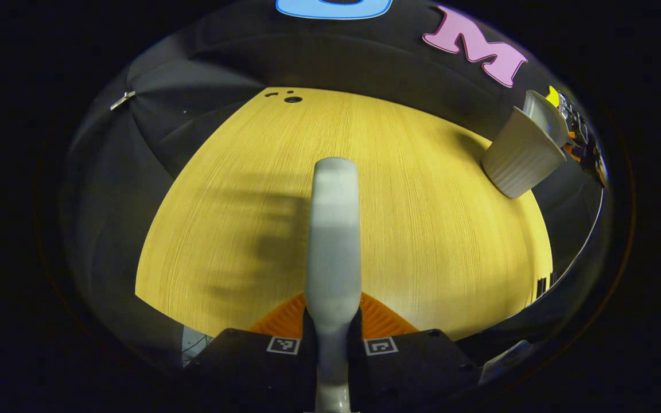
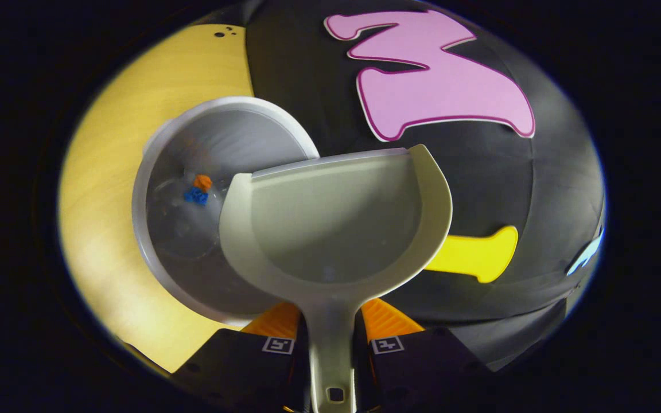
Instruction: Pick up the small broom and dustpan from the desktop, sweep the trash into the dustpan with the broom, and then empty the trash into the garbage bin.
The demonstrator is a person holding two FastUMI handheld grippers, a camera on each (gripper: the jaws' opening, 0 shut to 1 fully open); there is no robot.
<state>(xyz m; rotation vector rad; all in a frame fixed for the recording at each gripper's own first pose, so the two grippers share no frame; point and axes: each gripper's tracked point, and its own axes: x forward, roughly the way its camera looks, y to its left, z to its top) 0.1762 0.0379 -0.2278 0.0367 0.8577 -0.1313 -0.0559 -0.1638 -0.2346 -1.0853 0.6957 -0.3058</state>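
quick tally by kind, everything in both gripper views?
Tools: 2, left, right
Broom: 1
Dustpan: 1
Garbage bin: 1
Trash pieces in the bin: 2, orange and blue
Table: 1
Total: 8

Pale dustpan [image 2: 336,223] tipped over the white bin [image 2: 193,172] — orange and blue trash [image 2: 198,190] inside.

Pale yellow wood-grain tabletop [image 1: 422,229], bounded at the rear and left by the black cloth wall [image 1: 221,63]. Near the far edge, one round dark hole [image 1: 293,99] with two smaller ones just beside it. On the cloth at left, a small pale clip [image 1: 122,100]; at far right, multicoloured clutter [image 1: 586,143], too blurred to identify.
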